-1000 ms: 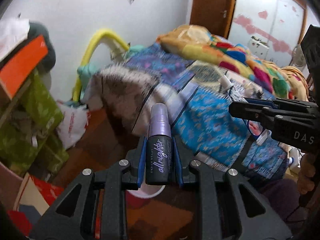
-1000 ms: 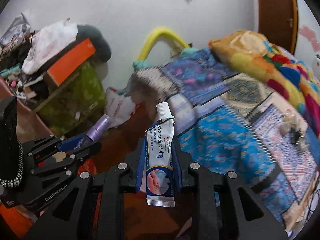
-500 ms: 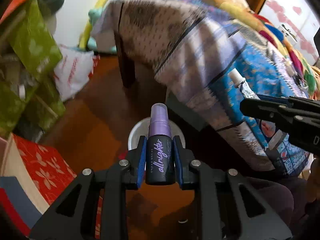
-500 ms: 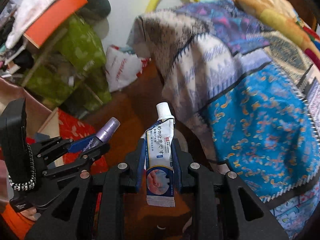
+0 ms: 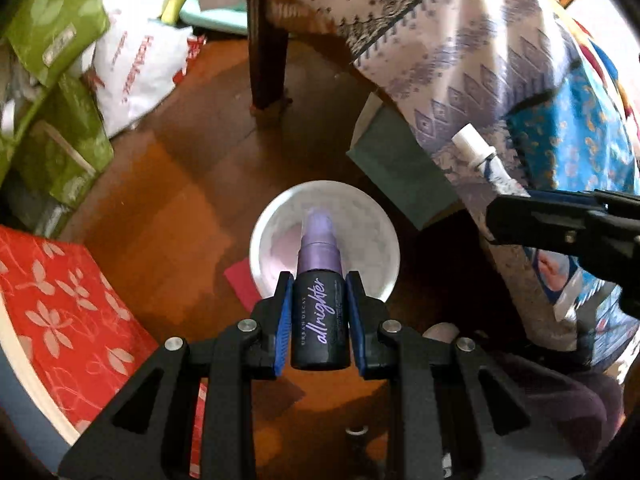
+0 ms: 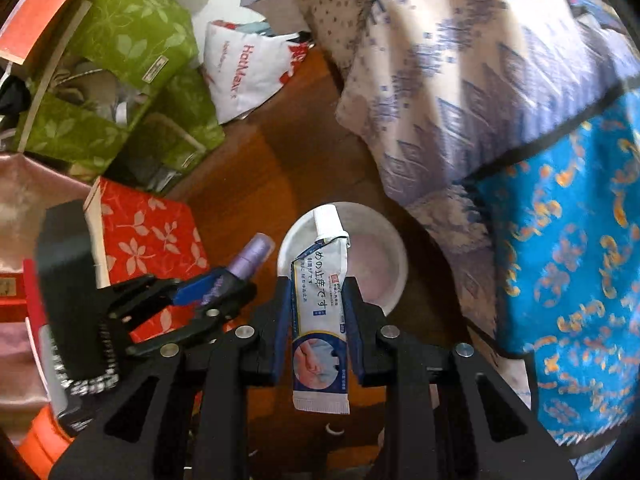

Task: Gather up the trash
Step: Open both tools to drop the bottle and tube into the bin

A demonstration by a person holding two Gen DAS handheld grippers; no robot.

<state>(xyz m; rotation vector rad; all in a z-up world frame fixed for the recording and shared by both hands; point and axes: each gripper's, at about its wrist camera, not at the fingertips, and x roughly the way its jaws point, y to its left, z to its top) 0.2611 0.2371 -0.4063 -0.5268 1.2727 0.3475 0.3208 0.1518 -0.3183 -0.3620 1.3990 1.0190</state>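
Trash sat pinched in both of your tools at this moment. Your left gripper (image 5: 319, 322) had its blue pads pressed on the dark body of a small spray bottle (image 5: 319, 320), the lilac cap pointing away from the camera and over the mouth of a white bin (image 5: 264, 236) that stood on the wooden floor (image 5: 172, 184). Your right gripper (image 6: 318, 320) was clamped the same way on a white and blue tube (image 6: 320, 304), cap end forward, its crimped tail hanging back past the pads toward the camera; in the right wrist view the cap lay over the near rim of that same bin (image 6: 396, 264). The two tools were close together: from the left wrist you saw the right gripper (image 5: 560, 228) coming in from the right edge with the tube (image 5: 480, 156) poking up and to the left, and from the right wrist you saw the left gripper (image 6: 192, 300) at the left with the bottle (image 6: 248, 256) angled toward the bin. Just beside the bin hung a patterned bed cover (image 6: 460, 92) in white, lilac and blue. On the other side lay a red box with white flowers (image 5: 60, 320), and farther back green leaf-print bags (image 6: 120, 40) and a white plastic bag with red lettering (image 6: 244, 68).
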